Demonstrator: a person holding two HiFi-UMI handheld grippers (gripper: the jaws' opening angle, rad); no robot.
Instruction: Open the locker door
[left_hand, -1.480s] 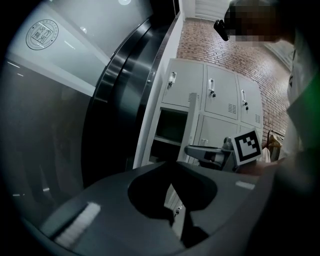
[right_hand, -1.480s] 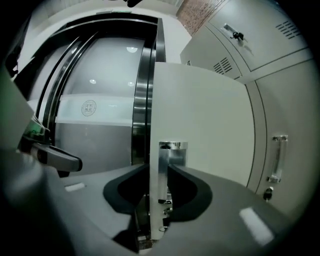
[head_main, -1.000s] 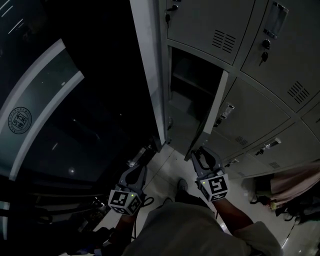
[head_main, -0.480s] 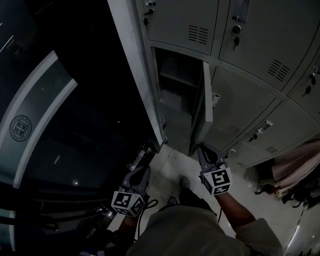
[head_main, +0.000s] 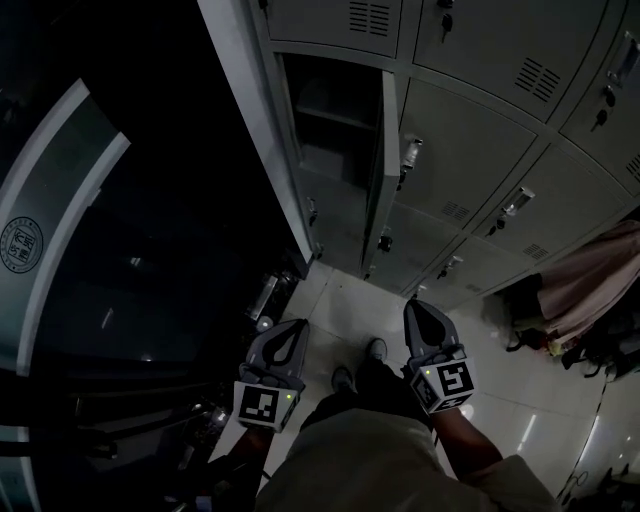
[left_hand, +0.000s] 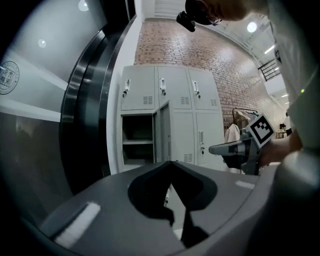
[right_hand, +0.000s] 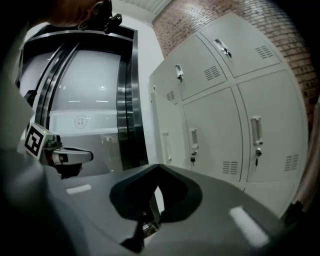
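**A:** What are the grippers doing?

**B:** The left gripper is staying closed and empty. The right gripper has just been closing on nothing. The locker door is hanging open at twelve o'clock, well apart, with nothing blocking it.

**A:** And around them?

**B:** Clothes are hanging at three o'clock, and a glass wall is curving past at nine. The left gripper view is showing a brick wall; the head view isn't.

Pale tiled floor beneath grey lockers, two shoes on it.

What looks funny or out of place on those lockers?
Only one thing: the locker door in the leftmost column stands open, showing a shelf inside, while the neighbouring doors are shut. Nothing looks broken or spilled.
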